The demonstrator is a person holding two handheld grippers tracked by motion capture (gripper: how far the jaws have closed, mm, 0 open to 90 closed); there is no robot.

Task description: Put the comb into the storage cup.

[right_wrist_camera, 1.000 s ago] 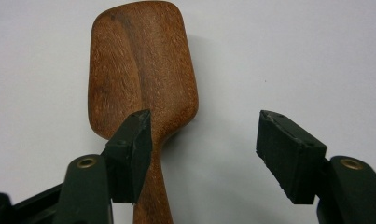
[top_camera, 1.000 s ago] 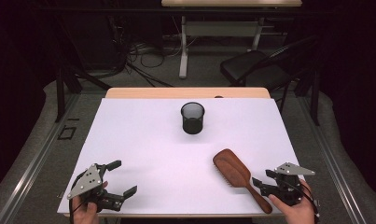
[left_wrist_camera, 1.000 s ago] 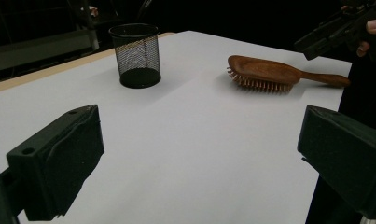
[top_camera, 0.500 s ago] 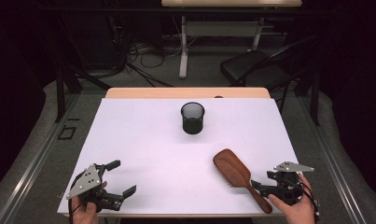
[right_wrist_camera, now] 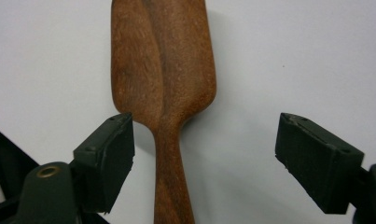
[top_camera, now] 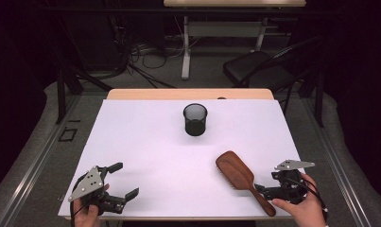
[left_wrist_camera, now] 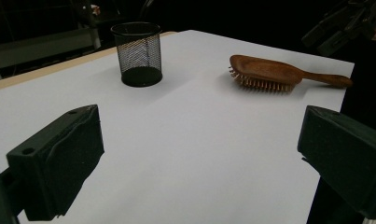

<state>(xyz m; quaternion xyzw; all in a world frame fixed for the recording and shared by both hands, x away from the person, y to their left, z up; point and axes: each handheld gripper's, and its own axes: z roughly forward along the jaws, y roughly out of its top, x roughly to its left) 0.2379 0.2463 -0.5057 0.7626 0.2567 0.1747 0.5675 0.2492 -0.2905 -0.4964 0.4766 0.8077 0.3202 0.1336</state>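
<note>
A white tabletop (top_camera: 150,142) spreads across the high view, with a strip of bare wood showing along its far edge. Beyond it, on the floor, stand a dark chair (top_camera: 259,68) and a tangle of cables (top_camera: 145,52).

Near the far middle of the tabletop stands a black mesh cup (top_camera: 195,119), upright and well apart from everything else.

At the near right lies a wooden hairbrush (top_camera: 242,178), bristles down, its broad head pointing toward the middle of the tabletop and its handle running back toward the near right edge.

The right gripper (top_camera: 265,190) sits low at the handle end of the hairbrush, held by the person's right hand (top_camera: 299,208). In the right gripper view its jaws stand spread wide, one on each side of the handle where it meets the head, neither one touching the wood.

The left gripper (top_camera: 124,182) hovers at the near left corner, held by the left hand (top_camera: 86,215), its jaws also spread with nothing between them. It is well apart from the hairbrush and the mesh cup.
</note>
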